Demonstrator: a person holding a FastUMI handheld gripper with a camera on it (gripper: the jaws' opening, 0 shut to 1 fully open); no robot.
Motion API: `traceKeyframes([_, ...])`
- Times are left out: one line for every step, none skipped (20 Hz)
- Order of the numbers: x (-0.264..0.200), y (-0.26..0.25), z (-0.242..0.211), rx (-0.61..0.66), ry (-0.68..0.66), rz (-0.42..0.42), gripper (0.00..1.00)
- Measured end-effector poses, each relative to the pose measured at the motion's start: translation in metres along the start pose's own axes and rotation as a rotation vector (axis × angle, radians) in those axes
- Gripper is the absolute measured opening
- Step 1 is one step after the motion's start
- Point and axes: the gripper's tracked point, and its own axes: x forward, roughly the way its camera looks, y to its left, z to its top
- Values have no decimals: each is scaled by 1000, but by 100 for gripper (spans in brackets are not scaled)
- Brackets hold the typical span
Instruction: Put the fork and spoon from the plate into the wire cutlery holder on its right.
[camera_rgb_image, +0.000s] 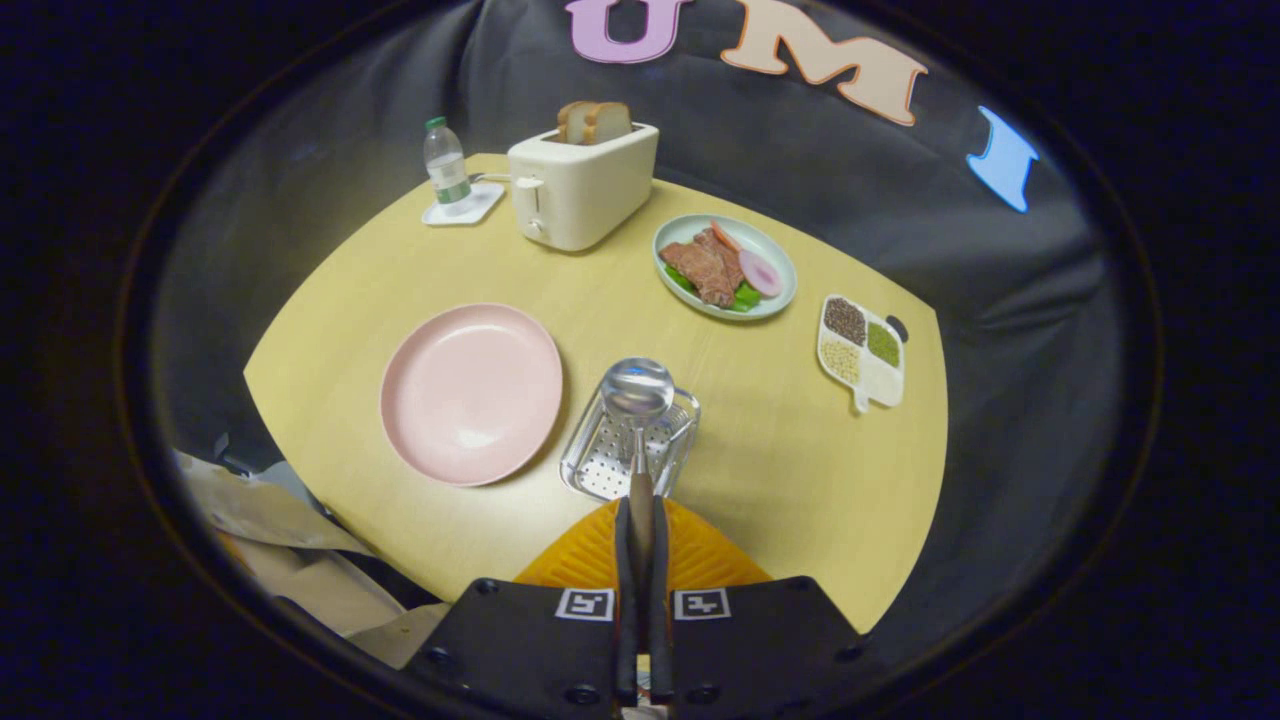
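Hand-held gripper (641, 505) pinching spoon (637, 392) handle, bowl above wire cutlery holder (600, 460), beside pink plate (471, 393)

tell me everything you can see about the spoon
The spoon looks like shiny metal, with a round reflective bowl and a slim handle. The hand-held gripper is shut on the handle, both fingers pressing it. The bowl points away from the fingers, raised over the wire cutlery holder, which sits right of the pink plate. Whether it touches the holder is unclear.

Holder (630, 452) right of plate (471, 393) — spoon (637, 400) above.
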Motion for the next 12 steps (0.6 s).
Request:
traceKeyframes([0,0,-1,6,4,8,11])
traceKeyframes([0,3,0,10,7,23,14])
traceKeyframes([0,4,2,19,-4,30,17])
traceKeyframes([-1,5,6,27,-15,34,25])
traceKeyframes([-1,5,9,29,-27,32,34])
traceKeyframes([0,6,11,30,-40,30,42])
traceKeyframes([-2,6,14,32,-54,26,51])
traceKeyframes([-4,9,16,37,-72,23,59])
traceKeyframes([-7,13,21,48,-98,26,67])
traceKeyframes([-10,18,24,58,-126,31,76])
traceKeyframes([-14,23,30,66,-161,29,84])
traceKeyframes([-17,28,34,75,-199,26,92])
